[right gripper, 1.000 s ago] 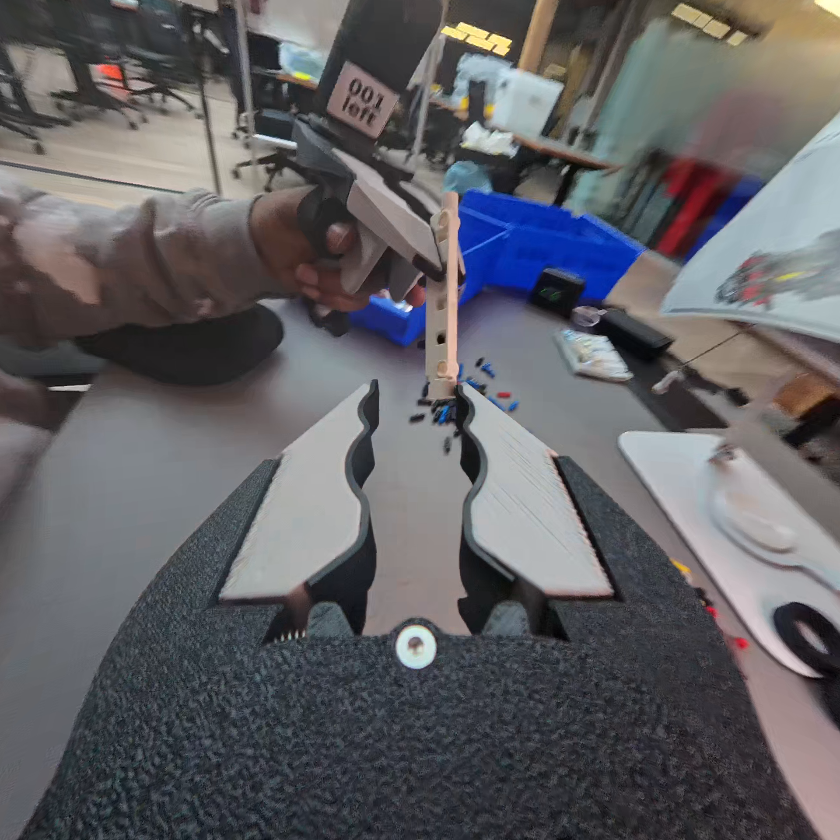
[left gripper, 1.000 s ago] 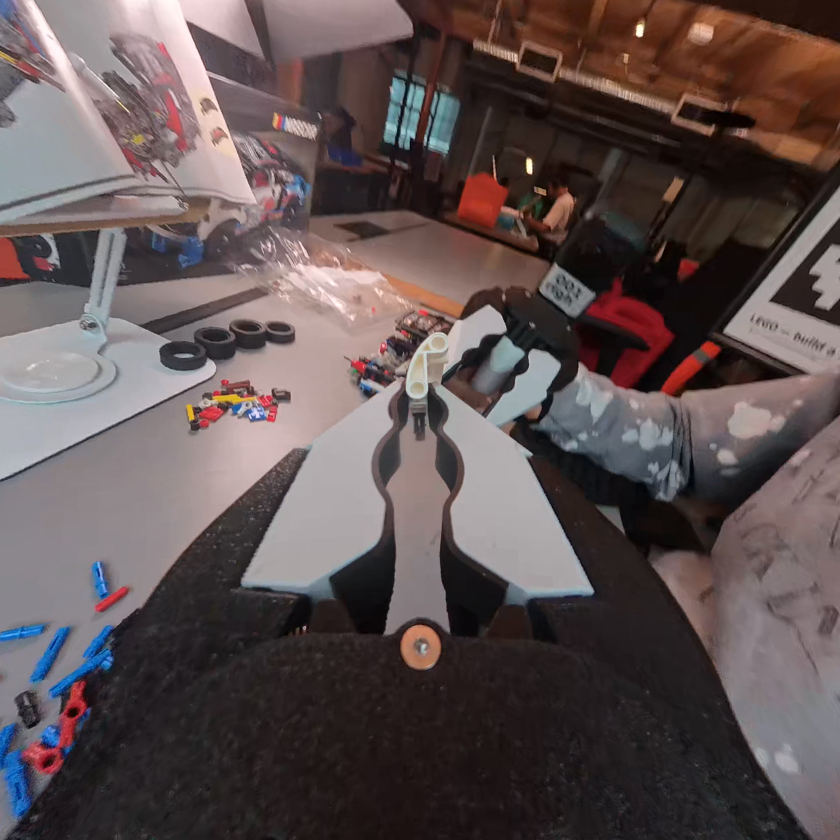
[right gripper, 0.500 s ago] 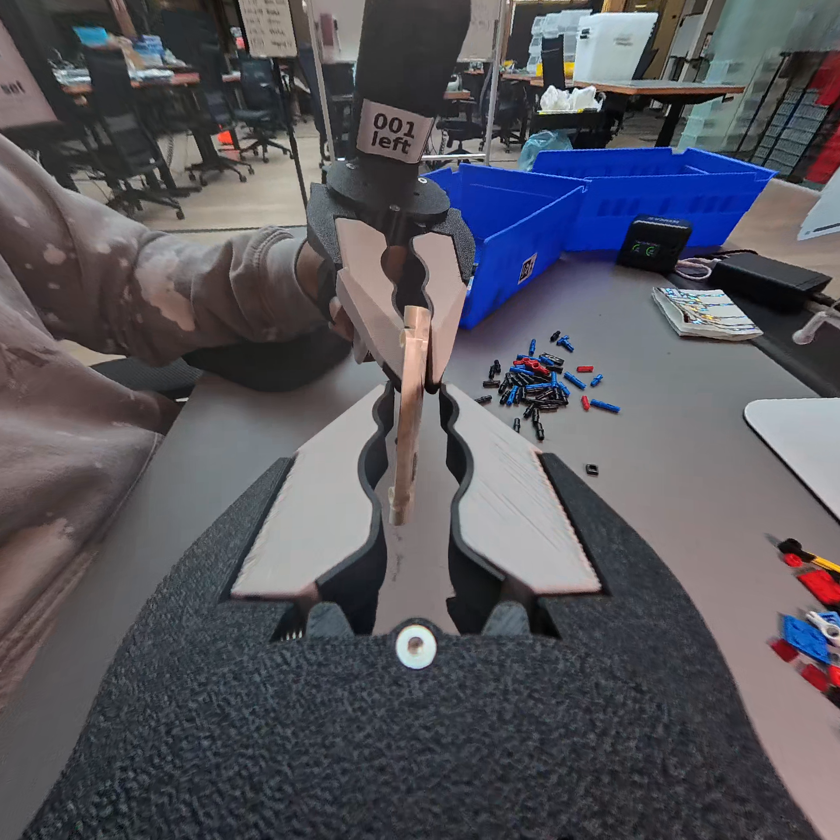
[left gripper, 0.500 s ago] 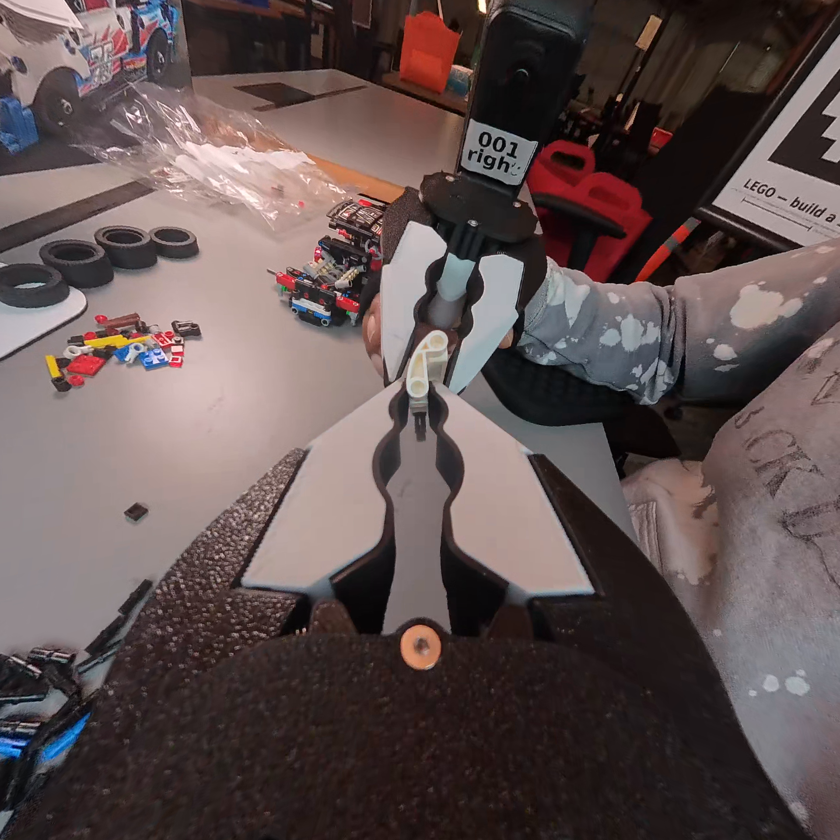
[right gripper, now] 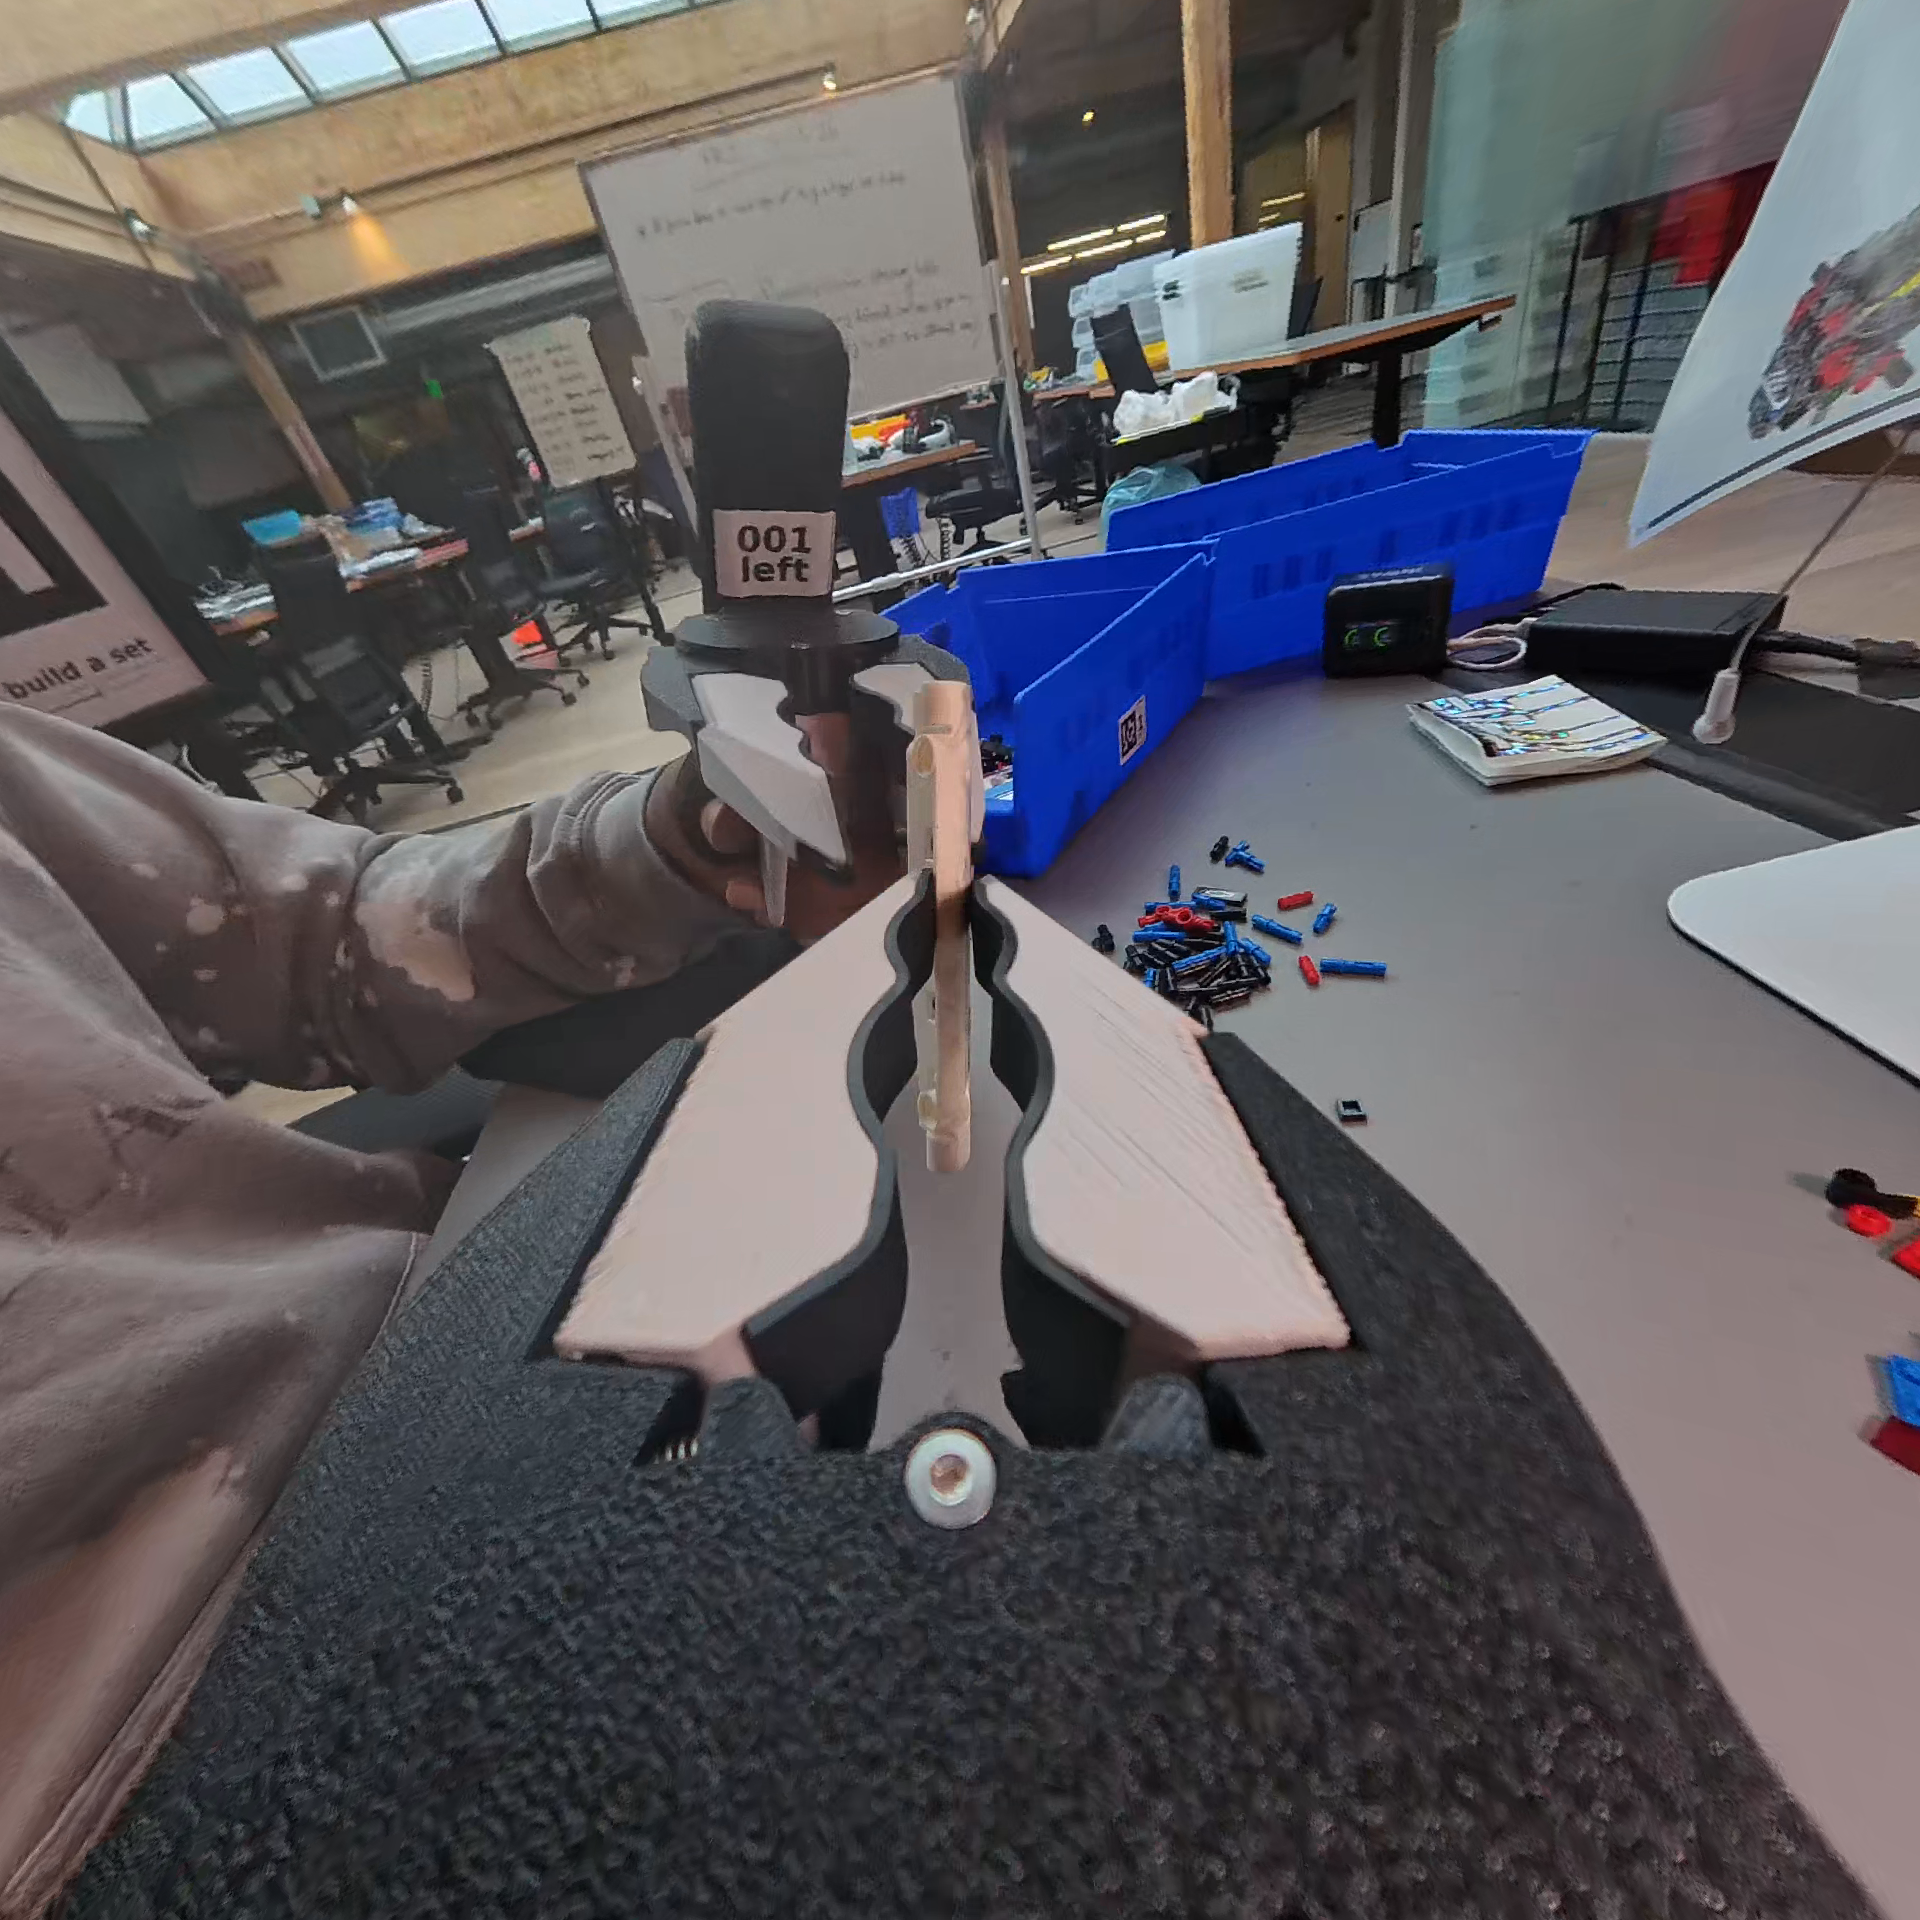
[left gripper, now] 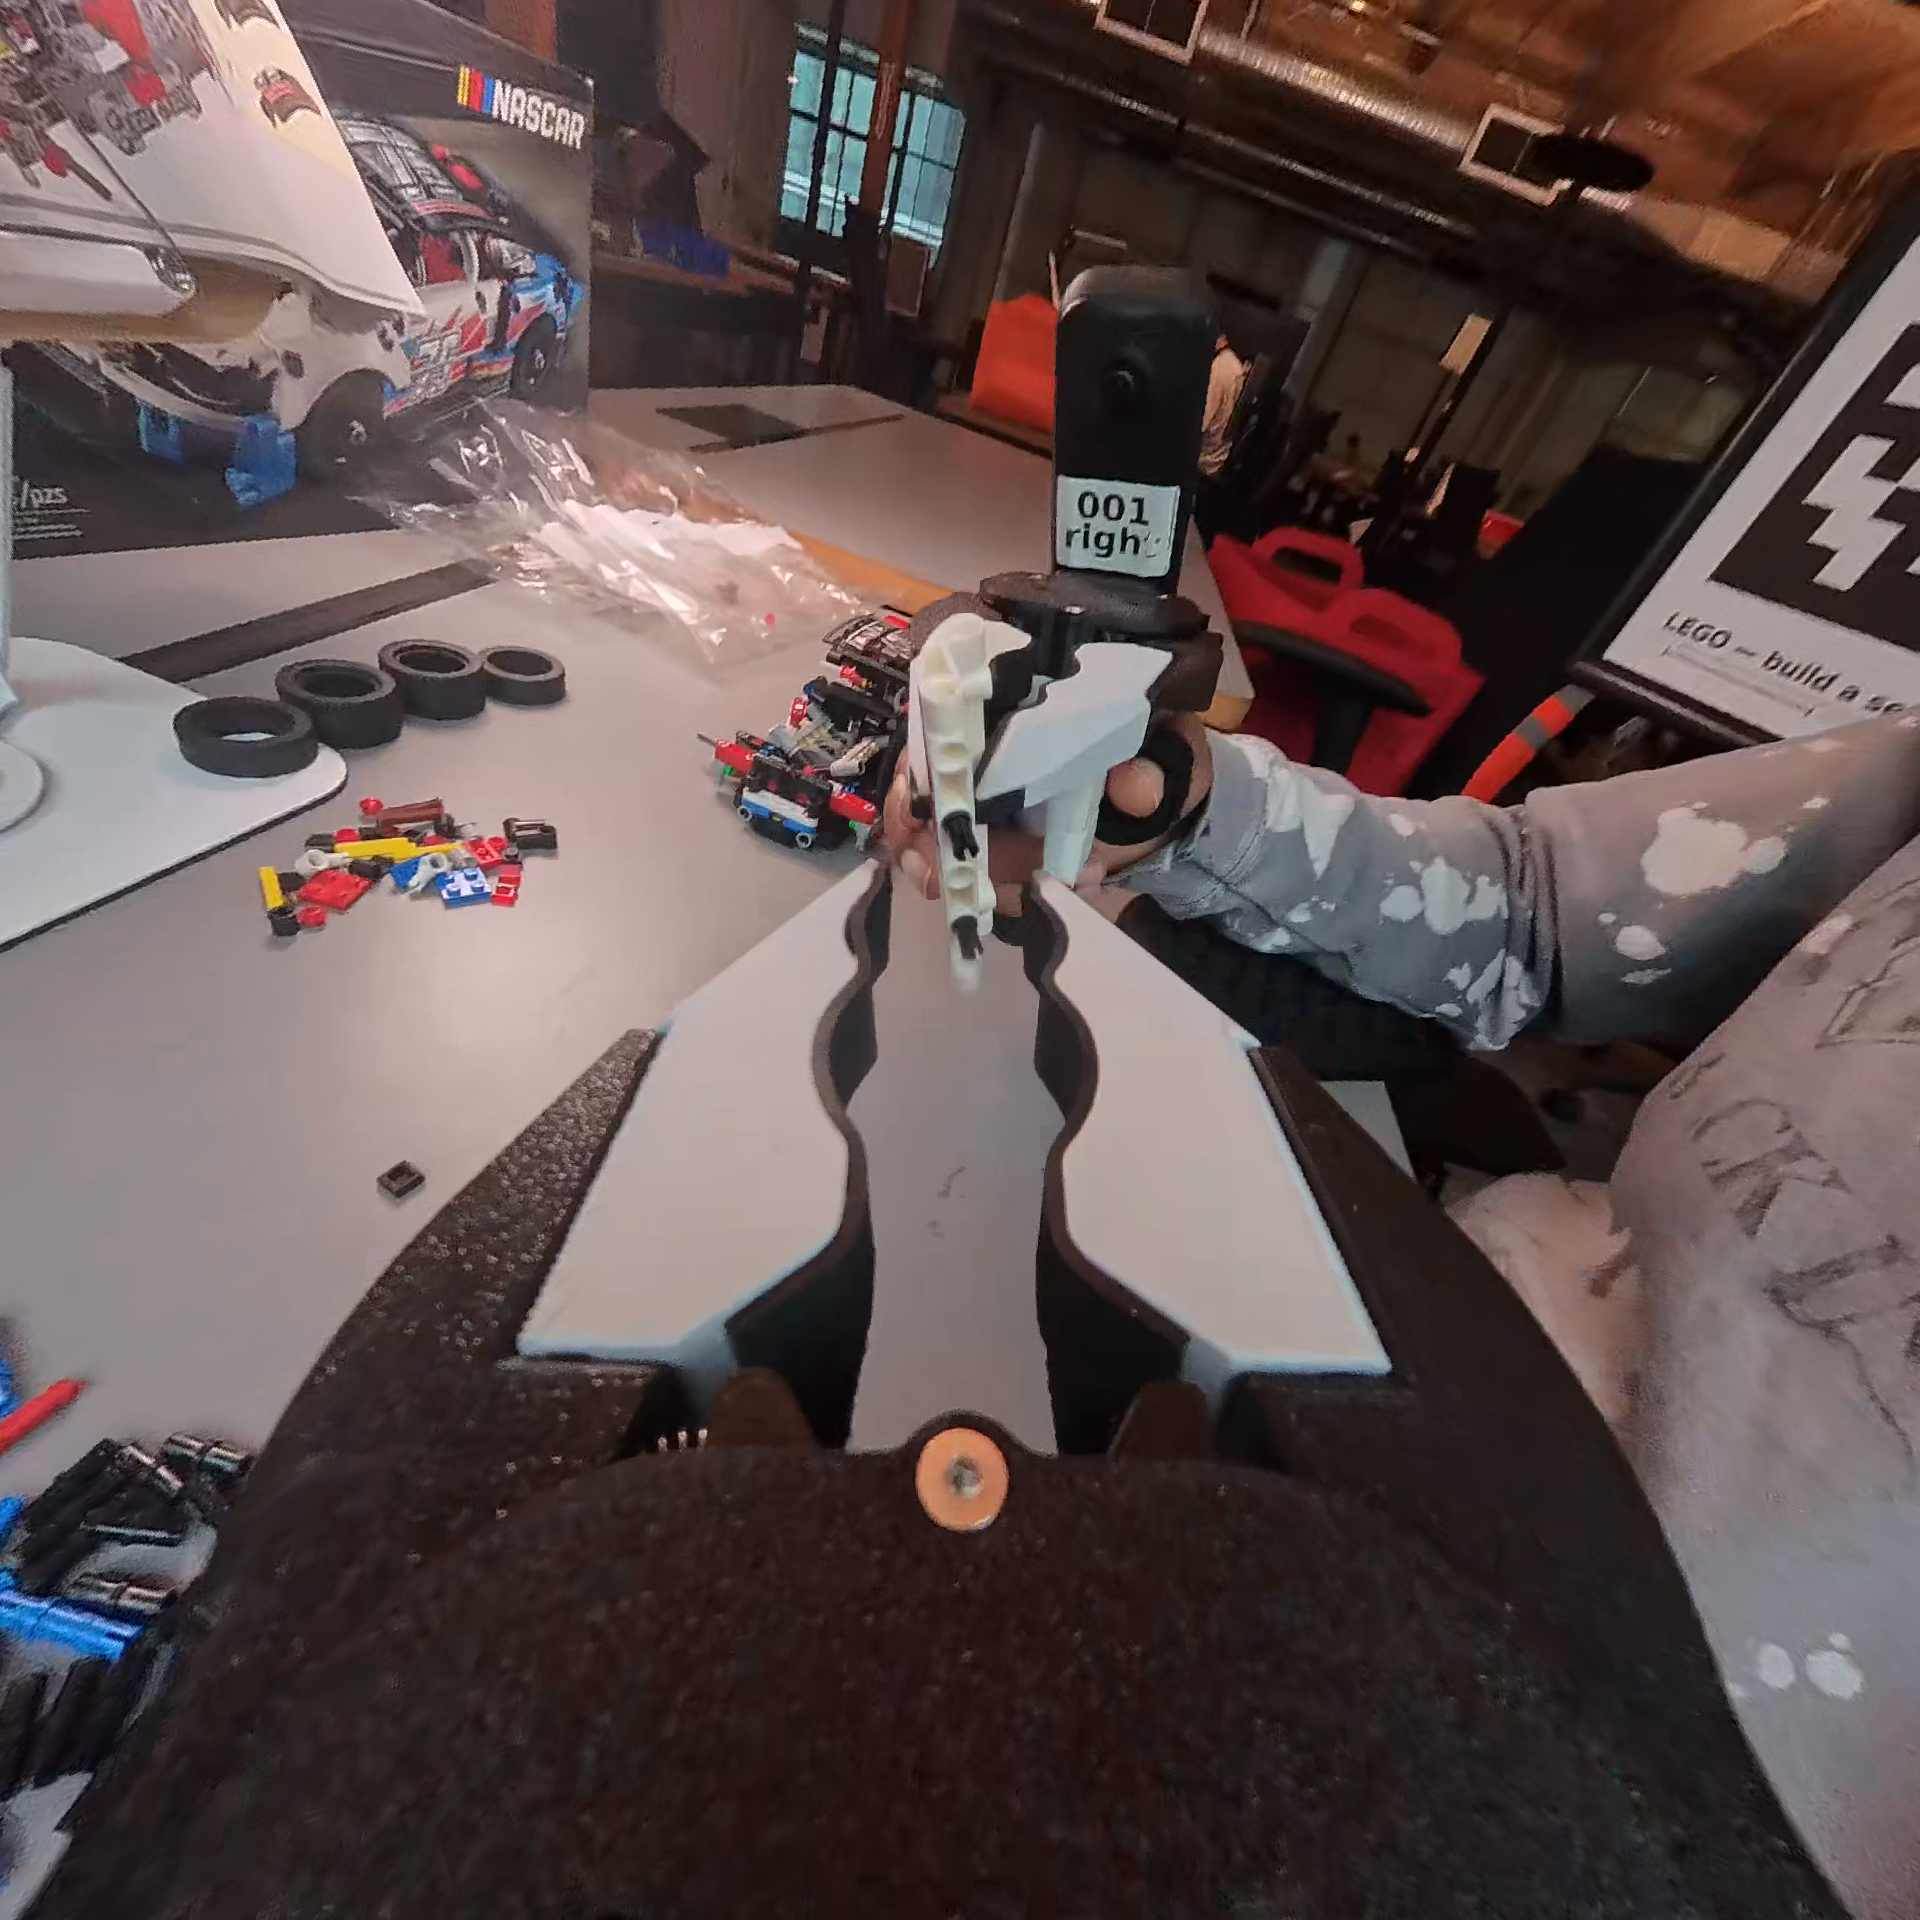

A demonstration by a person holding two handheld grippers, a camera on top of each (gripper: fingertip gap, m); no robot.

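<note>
A long white beam with holes (right gripper: 940,790) stands upright, clamped between the fingers of my right gripper (right gripper: 945,883), which is shut on it. In the left wrist view the beam (left gripper: 948,769) has small black pins in it, and its lower end hangs between the tips of my left gripper (left gripper: 956,883). The left gripper's jaws stand apart and hold nothing. Both grippers face each other closely above the grey table (left gripper: 312,1091). The left gripper also shows in the right wrist view (right gripper: 821,831), just behind the beam.
A partly built model car (left gripper: 810,758), several black tyres (left gripper: 332,707) and a pile of coloured pieces (left gripper: 405,862) lie left of the grippers. A plastic bag (left gripper: 623,520) lies behind. Blue bins (right gripper: 1195,644) and a pile of small pins (right gripper: 1216,945) are on the other side. Only a small space, under 4 cm, lies between the two pairs of fingers.
The left gripper was shut on the white beam and the right was open. The right gripper closed on the beam, and the left gripper opened and let it go.
</note>
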